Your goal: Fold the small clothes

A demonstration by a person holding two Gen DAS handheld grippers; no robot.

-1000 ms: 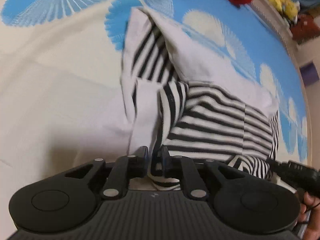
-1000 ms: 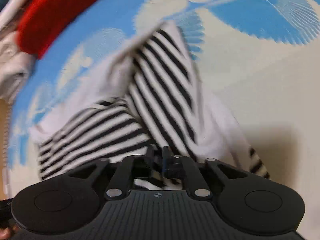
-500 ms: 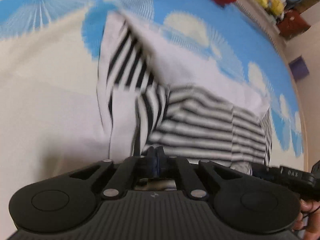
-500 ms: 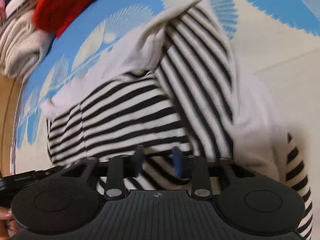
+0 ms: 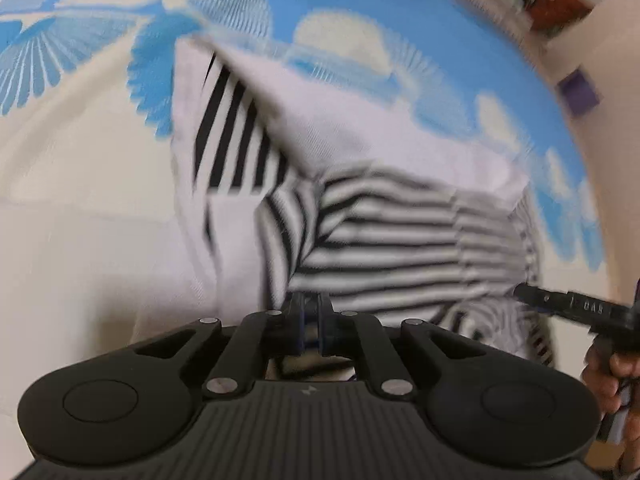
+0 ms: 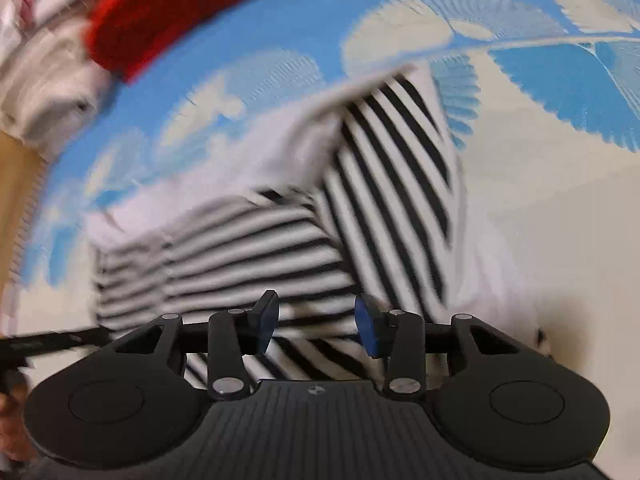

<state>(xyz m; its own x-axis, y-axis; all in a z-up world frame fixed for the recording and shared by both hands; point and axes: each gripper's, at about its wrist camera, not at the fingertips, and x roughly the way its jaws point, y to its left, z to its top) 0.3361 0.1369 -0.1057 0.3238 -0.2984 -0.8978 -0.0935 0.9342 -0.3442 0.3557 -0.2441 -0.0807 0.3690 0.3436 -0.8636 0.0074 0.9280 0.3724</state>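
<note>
Left gripper (image 5: 311, 322) jaws together, no cloth visibly pinched; right gripper (image 6: 316, 324) jaws just been opening, apart over black-and-white striped garment (image 6: 256, 256); garment lies on blue-and-cream leaf-print bed sheet (image 6: 540, 208); red knit item (image 6: 180, 12) at 11 o'clock.

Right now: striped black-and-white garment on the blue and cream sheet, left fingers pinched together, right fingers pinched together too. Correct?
Not quite. The right gripper is not pinched: the right wrist view shows its fingers spread apart over the striped garment, having just been opening. The rest holds: the left gripper has its fingers together, and the garment lies on the blue and cream sheet.
</note>
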